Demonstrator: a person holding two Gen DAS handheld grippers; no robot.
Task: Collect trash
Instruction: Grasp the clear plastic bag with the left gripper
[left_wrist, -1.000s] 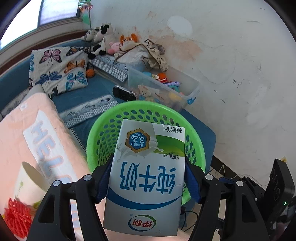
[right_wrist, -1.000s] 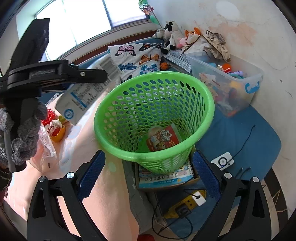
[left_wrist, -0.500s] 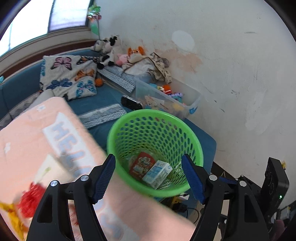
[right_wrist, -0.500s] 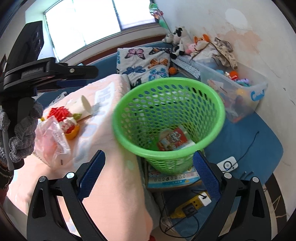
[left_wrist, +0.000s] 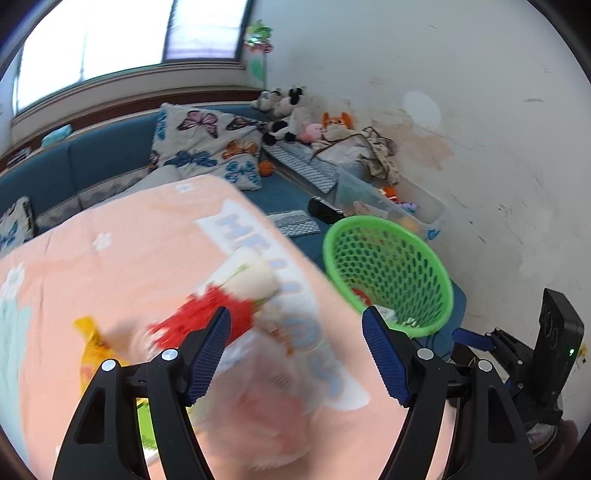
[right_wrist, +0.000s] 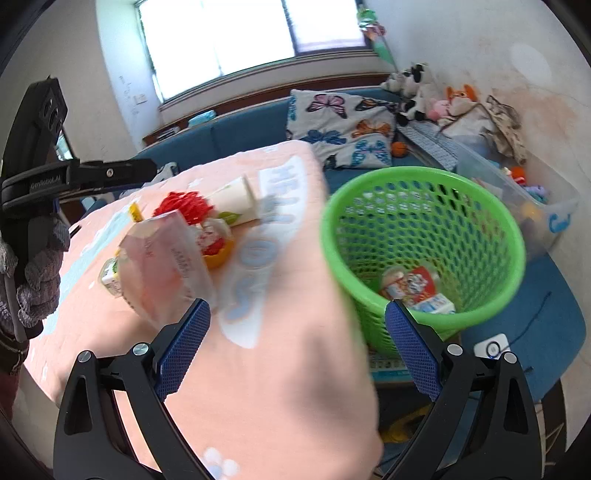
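Green basket (right_wrist: 424, 236) holds milk carton (right_wrist: 436, 306) and red packet (right_wrist: 415, 282); left gripper (left_wrist: 295, 354), right gripper (right_wrist: 297, 336) both wide, empty — carton dropped since earlier; remaining trash (right_wrist: 184, 229) on pink cloth (right_wrist: 280, 369).

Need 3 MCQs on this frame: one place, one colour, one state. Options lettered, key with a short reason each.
1. Where is the milk carton?
A. inside the basket
B. on the pink cloth
C. in the left tongs

2. What colour is the basket?
A. blue
B. green
C. red

3. How do the left tongs stand?
A. shut on a cup
B. shut on a bag
C. open, holding nothing

Key: 1 A, the carton lies on the basket floor next to a red wrapper. 2 B, its perforated wall and rim are bright green. 3 C, in the left wrist view the blue pads are wide apart with nothing between them; the paper cup and clear plastic bag lie on the pink cloth.
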